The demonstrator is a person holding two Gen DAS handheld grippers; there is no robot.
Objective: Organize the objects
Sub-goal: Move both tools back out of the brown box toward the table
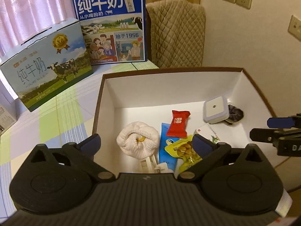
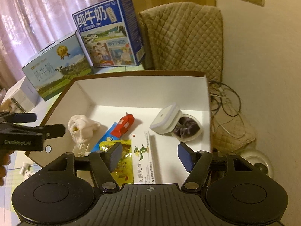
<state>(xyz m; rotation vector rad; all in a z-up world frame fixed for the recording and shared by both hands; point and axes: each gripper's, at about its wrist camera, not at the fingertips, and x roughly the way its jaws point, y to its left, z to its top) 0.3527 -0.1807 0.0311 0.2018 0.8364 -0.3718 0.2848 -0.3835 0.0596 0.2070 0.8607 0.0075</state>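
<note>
Right now, your grippers: left gripper (image 1: 145,144) and right gripper (image 2: 147,155) both spread wide, holding nothing, poised over the box (image 2: 143,73).
Near contents: yellow snack pouch (image 2: 123,166) at 6 o'clock, medicine carton (image 2: 144,154) beside it.
Far contents: red packet (image 2: 123,125), rolled sock (image 2: 81,127) at 9, white square container (image 2: 165,120) at 2.
Beyond: two milk cartons (image 1: 109,24) at 11.

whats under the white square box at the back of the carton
The white square box leans tilted on a clear round tub holding a dark scrunchie. The tub's part beneath the box is hidden.
</note>
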